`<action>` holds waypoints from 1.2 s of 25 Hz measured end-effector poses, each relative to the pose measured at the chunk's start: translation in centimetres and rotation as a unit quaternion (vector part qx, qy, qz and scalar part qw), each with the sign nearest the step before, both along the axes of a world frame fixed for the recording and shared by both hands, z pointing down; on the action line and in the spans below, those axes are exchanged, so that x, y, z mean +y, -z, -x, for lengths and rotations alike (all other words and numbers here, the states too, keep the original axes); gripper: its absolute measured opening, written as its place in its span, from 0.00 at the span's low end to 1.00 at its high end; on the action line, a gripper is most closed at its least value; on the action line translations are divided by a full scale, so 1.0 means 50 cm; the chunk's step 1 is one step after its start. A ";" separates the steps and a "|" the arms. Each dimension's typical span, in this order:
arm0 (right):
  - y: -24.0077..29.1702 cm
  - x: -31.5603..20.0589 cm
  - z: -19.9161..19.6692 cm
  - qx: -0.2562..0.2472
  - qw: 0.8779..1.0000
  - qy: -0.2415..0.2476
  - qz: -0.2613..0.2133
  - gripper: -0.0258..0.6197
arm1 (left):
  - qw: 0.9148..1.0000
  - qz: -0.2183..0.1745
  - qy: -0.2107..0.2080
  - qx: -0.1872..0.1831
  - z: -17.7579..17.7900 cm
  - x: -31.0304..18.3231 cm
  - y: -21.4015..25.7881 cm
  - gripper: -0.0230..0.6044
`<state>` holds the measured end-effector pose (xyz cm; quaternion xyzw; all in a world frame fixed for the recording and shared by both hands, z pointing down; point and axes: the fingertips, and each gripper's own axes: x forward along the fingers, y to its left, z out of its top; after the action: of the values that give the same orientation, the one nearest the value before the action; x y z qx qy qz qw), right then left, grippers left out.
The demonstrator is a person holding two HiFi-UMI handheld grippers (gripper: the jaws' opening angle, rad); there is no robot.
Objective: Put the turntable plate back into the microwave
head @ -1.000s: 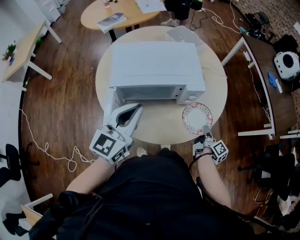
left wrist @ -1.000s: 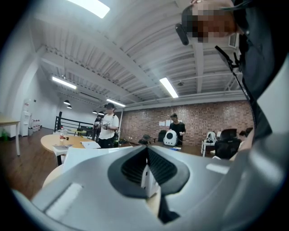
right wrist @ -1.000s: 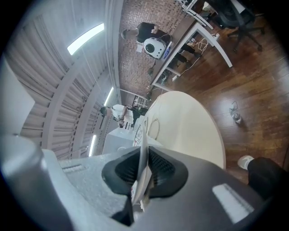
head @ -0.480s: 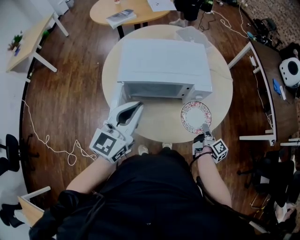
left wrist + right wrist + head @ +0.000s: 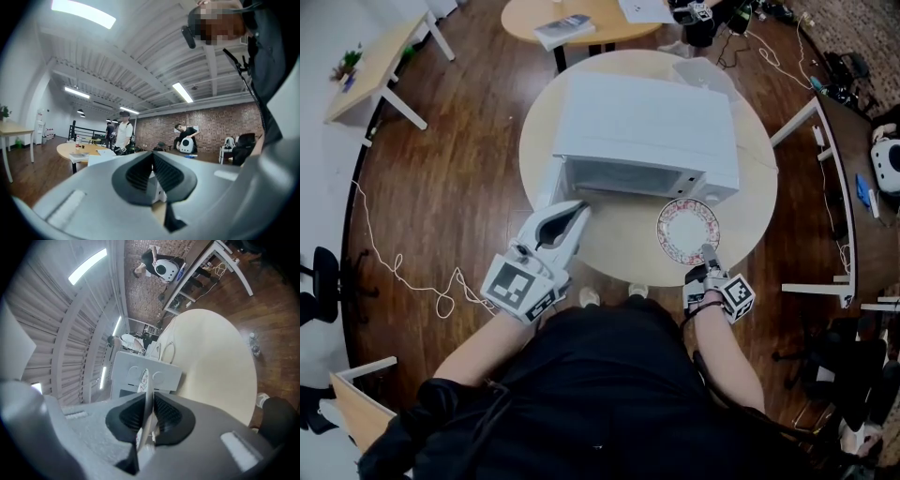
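Round table [image 5: 614,255]: seen beneath both grippers; the microwave is carried on it.
Microwave [image 5: 647,122]: set beyond the jaws of both grippers, its open cavity faced toward them; its door [image 5: 546,192] is swung out just ahead of the left jaws.
Left gripper [image 5: 575,212]: held level and pointed at the door; its jaws are brought together at the tips, and nothing is seen between them.
Turntable plate [image 5: 687,230]: round and pattern-rimmed, so no long axis is shown; its face is turned up. It is stretched straight out from the right jaws toward the microwave's control panel, right of the cavity. Contact with the table cannot be told.
Right gripper [image 5: 707,251]: its jaws are closed narrowly on the plate's near rim, the plate being seen edge-on between the pads [image 5: 165,414].
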<state>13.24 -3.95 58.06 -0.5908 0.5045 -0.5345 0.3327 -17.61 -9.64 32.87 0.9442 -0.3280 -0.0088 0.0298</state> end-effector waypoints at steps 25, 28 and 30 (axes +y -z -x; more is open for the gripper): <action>0.011 -0.094 0.157 -0.002 0.995 0.103 -0.003 0.08 | 0.999 0.021 0.045 0.007 0.089 -0.004 -0.010 0.04; 0.017 -0.102 0.167 0.000 0.993 0.116 -0.005 0.08 | 0.998 0.022 0.050 0.010 0.090 -0.013 -0.011 0.04; 0.019 -0.109 0.172 0.000 0.992 0.124 -0.007 0.08 | 0.998 0.023 0.051 0.013 0.085 -0.021 -0.014 0.04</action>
<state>4.64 -9.40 57.12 -0.5212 0.5778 -0.5681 0.2679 -21.85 -10.68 33.54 0.9250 -0.3756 -0.0153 0.0554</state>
